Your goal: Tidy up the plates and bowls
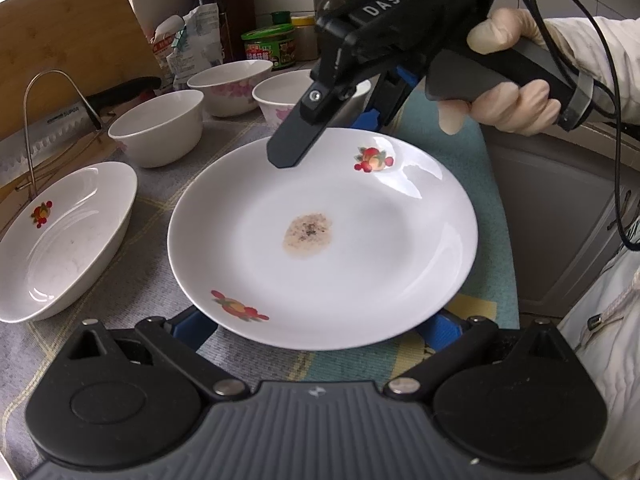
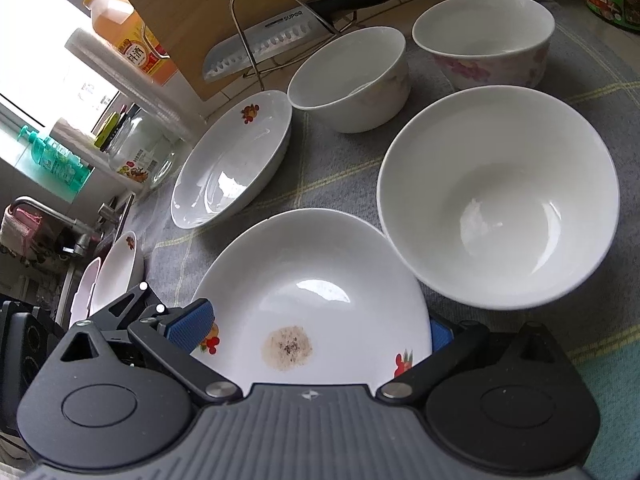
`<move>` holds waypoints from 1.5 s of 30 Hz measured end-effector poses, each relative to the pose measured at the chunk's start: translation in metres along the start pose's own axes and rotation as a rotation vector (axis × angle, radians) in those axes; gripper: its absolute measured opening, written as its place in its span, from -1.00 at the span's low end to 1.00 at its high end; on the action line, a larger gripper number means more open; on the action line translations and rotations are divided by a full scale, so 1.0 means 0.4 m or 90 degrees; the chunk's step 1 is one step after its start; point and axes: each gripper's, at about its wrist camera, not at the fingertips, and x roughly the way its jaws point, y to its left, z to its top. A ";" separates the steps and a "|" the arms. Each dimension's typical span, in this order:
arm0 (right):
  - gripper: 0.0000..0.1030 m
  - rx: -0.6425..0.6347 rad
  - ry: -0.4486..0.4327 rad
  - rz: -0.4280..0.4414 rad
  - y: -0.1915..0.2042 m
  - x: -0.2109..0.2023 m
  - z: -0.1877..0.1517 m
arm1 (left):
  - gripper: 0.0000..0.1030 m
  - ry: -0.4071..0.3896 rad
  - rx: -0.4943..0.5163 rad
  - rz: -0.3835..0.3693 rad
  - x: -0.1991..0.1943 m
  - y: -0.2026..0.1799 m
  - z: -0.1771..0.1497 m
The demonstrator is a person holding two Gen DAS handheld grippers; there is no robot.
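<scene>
Glazed white ceramic plate with fruit decals and a brown stain [image 1: 320, 240] sat on cloth-covered counter [image 1: 152, 280] | rigid, slick, breakable; grip rim | left tool [image 1: 316, 326] and right tool [image 2: 320, 330] wide, straddling plate.

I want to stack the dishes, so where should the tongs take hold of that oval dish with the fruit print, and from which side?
Grip the oval dish by its rim, at the long edge facing the stained plate. That side looks open, while the knife rack and a bowl crowd its far end. Its thin, raised wall suits one finger inside, one outside.
</scene>
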 end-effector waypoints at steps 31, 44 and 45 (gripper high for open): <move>1.00 -0.090 0.023 0.000 0.114 0.009 0.005 | 0.99 0.000 -0.025 0.041 -0.075 -0.010 -0.022; 1.00 -0.144 0.037 0.024 0.229 0.050 0.012 | 0.99 -0.004 -0.068 0.082 -0.172 -0.004 -0.079; 1.00 -0.149 0.038 0.026 0.239 0.056 0.012 | 0.99 -0.004 -0.072 0.084 -0.180 -0.001 -0.085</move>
